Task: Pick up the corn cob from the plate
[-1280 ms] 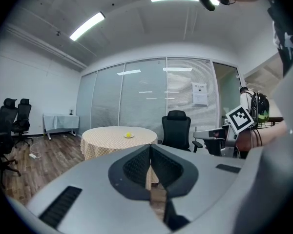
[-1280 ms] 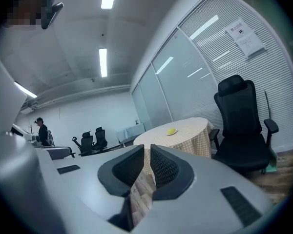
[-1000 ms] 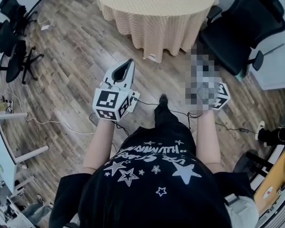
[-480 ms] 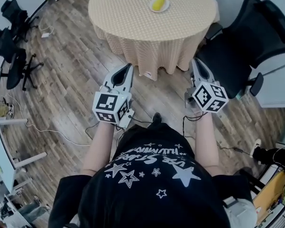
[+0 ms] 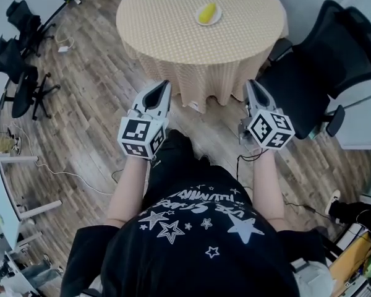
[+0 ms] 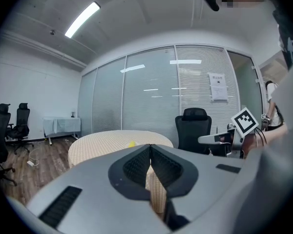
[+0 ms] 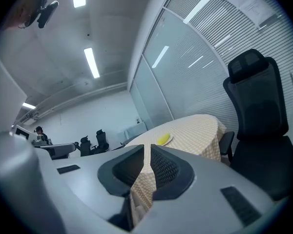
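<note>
A yellow corn cob [image 5: 206, 12] lies on a small white plate [image 5: 216, 19] on a round table [image 5: 173, 23] with a beige checked cloth, far ahead of me. In the right gripper view the corn cob [image 7: 163, 139] shows on the table top; in the left gripper view the corn cob [image 6: 131, 143] is a small yellow spot. My left gripper [image 5: 166, 84] and right gripper [image 5: 249, 84] hover over the floor short of the table's near edge, both shut with nothing between the jaws.
A black office chair [image 5: 321, 54] stands right of the table, close to my right gripper. More black chairs [image 5: 15, 48] stand at the far left. A white desk [image 5: 3, 190] and cables lie on the wooden floor at left.
Both grippers have advanced toward the round table. The table and the plate with the corn cob have come fully into the head view.
</note>
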Demonstrator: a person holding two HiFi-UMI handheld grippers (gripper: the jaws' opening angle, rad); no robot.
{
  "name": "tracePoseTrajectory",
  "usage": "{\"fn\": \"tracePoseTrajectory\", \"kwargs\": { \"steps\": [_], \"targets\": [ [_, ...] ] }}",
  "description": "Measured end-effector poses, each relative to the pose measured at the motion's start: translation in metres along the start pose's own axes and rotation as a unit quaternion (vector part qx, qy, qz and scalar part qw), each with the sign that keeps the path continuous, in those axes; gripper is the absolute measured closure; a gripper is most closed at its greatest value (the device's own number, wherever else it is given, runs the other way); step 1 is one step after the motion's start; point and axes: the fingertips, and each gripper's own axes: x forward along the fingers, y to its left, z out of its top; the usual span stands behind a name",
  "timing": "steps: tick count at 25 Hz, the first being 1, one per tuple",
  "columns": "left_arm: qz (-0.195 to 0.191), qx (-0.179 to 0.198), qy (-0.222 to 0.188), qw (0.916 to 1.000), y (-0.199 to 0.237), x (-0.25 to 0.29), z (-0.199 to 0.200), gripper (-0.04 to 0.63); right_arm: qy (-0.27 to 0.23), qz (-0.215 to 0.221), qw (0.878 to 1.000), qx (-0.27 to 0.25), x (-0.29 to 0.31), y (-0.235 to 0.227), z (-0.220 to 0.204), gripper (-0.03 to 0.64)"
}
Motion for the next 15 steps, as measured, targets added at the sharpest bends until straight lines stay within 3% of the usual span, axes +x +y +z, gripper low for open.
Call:
{"fn": "tracePoseTrajectory", "kwargs": {
  "steps": [8, 15],
  "targets": [
    [-0.006, -0.001, -0.005, 1.0, 0.022, 0.034, 0.006, 0.586, 0.005, -0.011, 1.0, 0.011, 0.034, -0.017, 0.009, 0.563],
    [-0.015, -0.01, -0.007, 0.9998, 0.067, 0.071, 0.009, 0.586, 0.007, -0.023, 1.0, 0.009, 0.087, -0.016, 0.017, 0.561]
  ]
}}
